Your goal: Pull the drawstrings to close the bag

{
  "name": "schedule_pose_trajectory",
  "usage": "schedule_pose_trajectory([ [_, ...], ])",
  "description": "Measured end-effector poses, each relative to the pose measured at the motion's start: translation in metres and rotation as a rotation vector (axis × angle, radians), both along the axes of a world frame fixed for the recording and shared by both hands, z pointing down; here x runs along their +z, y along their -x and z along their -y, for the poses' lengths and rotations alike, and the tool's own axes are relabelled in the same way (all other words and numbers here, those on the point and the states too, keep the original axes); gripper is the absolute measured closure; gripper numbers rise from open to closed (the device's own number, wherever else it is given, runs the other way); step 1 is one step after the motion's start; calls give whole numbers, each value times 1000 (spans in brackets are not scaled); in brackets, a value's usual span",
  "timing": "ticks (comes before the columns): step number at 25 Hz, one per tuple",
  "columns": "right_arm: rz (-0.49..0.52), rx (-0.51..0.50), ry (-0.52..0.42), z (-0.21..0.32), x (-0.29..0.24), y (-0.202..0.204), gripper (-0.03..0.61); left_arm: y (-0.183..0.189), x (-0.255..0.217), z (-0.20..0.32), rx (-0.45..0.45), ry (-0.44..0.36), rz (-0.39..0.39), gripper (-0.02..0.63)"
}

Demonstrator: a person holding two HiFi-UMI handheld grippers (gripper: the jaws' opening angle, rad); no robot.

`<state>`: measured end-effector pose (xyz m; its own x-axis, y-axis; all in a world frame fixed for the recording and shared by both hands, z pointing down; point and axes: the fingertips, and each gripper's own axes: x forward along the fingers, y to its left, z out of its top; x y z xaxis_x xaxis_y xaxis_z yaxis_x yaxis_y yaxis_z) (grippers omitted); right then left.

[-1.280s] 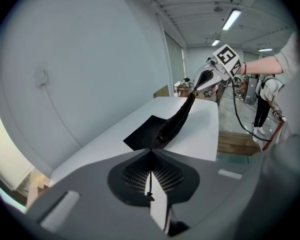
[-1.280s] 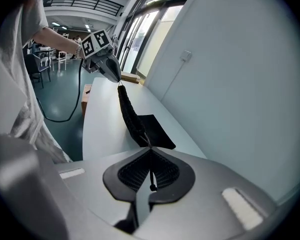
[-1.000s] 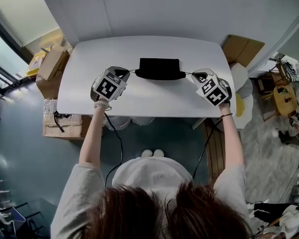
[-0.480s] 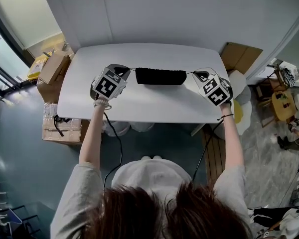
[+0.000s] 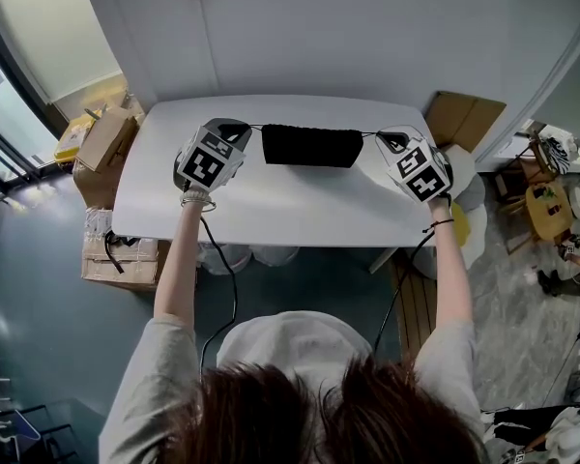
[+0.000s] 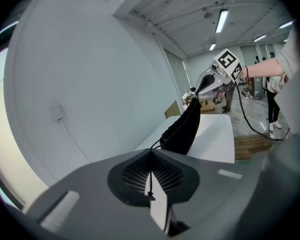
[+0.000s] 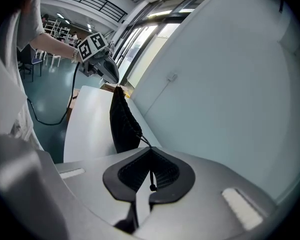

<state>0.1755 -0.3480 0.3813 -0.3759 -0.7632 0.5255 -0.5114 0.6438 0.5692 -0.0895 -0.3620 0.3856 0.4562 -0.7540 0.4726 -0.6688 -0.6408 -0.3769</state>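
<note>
Looking down in the head view, you hold the bag (image 5: 311, 146) stretched between left gripper (image 5: 242, 130) and right gripper (image 5: 384, 140), above the far half of the table (image 5: 271, 206). In the left gripper view, your jaws are pinched tight on the left cord (image 6: 151, 184). In the right gripper view, they clamp the right cord (image 7: 152, 179) likewise.

Noted black drawstring bag (image 5: 311, 147) stretched sideways between left tool (image 5: 240, 129) and right tool (image 5: 385, 138), over white bench (image 5: 271, 206). Logged thin drawstrings (image 5: 255, 127) running taut from bag ends to tool tips. Observed cardboard boxes (image 5: 101, 143) on floor left of bench.
</note>
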Motion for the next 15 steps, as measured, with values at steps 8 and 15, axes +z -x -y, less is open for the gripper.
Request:
schedule_pose_trajectory([
  [8,6,3,-42,6,-19,0,563,0,-22,6,-7,-54,-14,612],
  [15,12,8,-87,9,-40,-1,563,1,-41,8,-16,-104,-34,612],
])
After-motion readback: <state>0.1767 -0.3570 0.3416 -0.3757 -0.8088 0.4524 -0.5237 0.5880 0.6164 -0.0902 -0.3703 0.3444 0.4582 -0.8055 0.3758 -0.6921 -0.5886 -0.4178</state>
